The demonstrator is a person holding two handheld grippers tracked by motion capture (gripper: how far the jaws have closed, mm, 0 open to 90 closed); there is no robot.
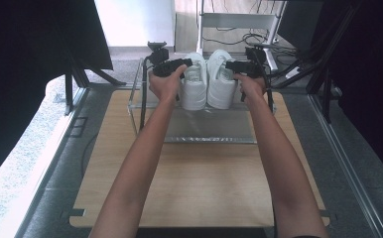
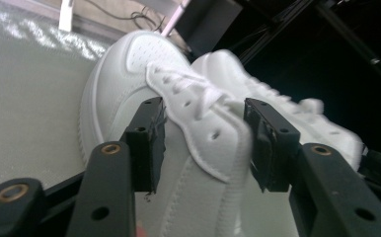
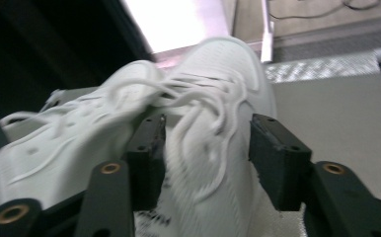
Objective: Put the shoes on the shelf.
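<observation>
Shoes (image 1: 208, 82) side by side in clear tray (image 1: 209, 133) (grippers alongside).

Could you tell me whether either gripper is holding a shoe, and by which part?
Neither: both grippers stand open around the white lace-up shoes' laced tops.

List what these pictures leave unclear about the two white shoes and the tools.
- Left shoe, high view: its near side is hidden by the left hand.
- Left tool, left gripper view: jaws straddle the shoe's lace area with gaps showing; the heel is cut off by the bottom edge.
- Right shoe, right gripper view: blurred, so lace detail is unreadable.
- Right tool, high view: too small to see its jaws.
</observation>
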